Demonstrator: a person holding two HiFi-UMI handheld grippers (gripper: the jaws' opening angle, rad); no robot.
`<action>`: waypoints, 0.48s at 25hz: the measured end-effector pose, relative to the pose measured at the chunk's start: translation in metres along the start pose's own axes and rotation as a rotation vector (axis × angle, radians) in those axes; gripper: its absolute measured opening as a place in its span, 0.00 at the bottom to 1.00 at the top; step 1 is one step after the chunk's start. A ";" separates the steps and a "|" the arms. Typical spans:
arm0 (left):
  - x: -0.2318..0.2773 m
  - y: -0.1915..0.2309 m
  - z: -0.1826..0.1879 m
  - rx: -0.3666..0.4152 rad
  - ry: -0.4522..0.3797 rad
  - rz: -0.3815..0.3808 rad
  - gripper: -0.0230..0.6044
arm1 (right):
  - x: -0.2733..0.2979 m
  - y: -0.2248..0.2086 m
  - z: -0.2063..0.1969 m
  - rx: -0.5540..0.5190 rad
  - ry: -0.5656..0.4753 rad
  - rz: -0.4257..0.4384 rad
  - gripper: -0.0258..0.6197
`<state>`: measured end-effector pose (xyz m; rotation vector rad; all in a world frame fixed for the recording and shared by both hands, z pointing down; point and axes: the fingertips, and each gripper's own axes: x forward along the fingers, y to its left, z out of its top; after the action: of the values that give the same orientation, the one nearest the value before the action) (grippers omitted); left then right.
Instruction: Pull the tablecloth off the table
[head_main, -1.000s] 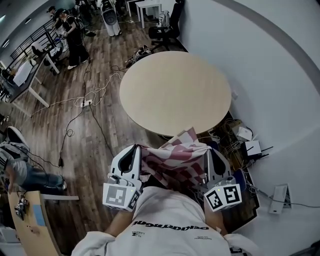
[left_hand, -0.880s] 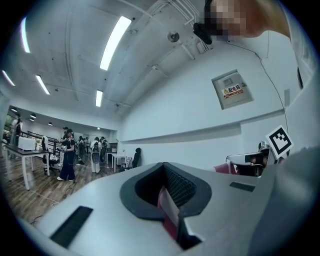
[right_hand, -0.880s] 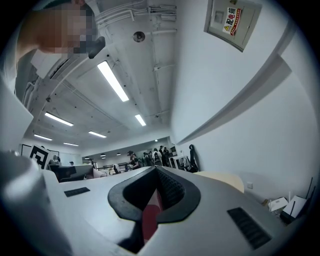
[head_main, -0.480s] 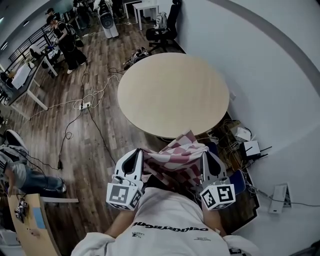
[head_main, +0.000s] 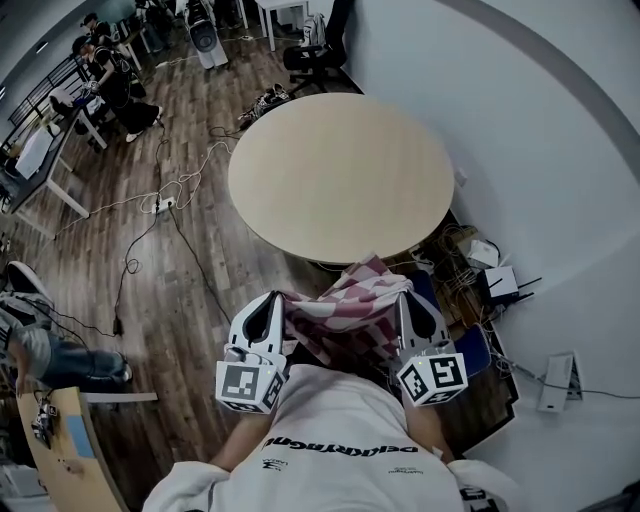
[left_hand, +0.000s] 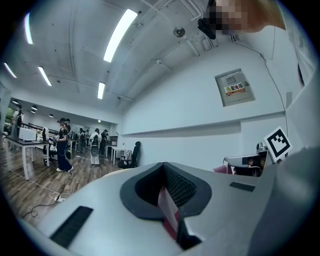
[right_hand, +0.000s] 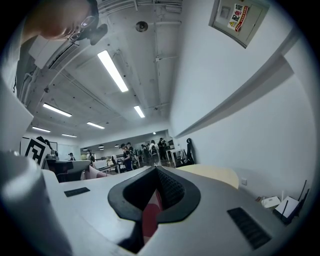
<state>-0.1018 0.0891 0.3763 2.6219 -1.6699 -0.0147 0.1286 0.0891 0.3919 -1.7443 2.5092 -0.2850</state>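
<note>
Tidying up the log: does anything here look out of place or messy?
The checkered tablecloth hangs crumpled between the left gripper and right gripper, both shut on it, leaving the round table bare. Loose cables sprawl across the floor.

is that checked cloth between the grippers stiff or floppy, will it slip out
Likely floppy: the checked tablecloth bunches in folds between the left gripper and right gripper. Probably light, since two thin pinched edges hold it all up. Slipping seems unlikely with both jaws shut on it.
</note>
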 end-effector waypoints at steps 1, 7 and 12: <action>0.000 0.000 -0.001 0.000 0.002 0.000 0.06 | 0.001 0.000 -0.002 0.003 0.003 0.000 0.09; -0.001 0.000 -0.015 -0.004 0.032 0.000 0.06 | 0.003 -0.006 -0.019 0.035 0.041 -0.010 0.09; -0.003 0.004 -0.025 -0.012 0.056 0.005 0.06 | 0.005 -0.005 -0.035 0.049 0.077 -0.011 0.09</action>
<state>-0.1061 0.0912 0.4014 2.5841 -1.6534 0.0484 0.1259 0.0865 0.4278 -1.7625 2.5225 -0.4180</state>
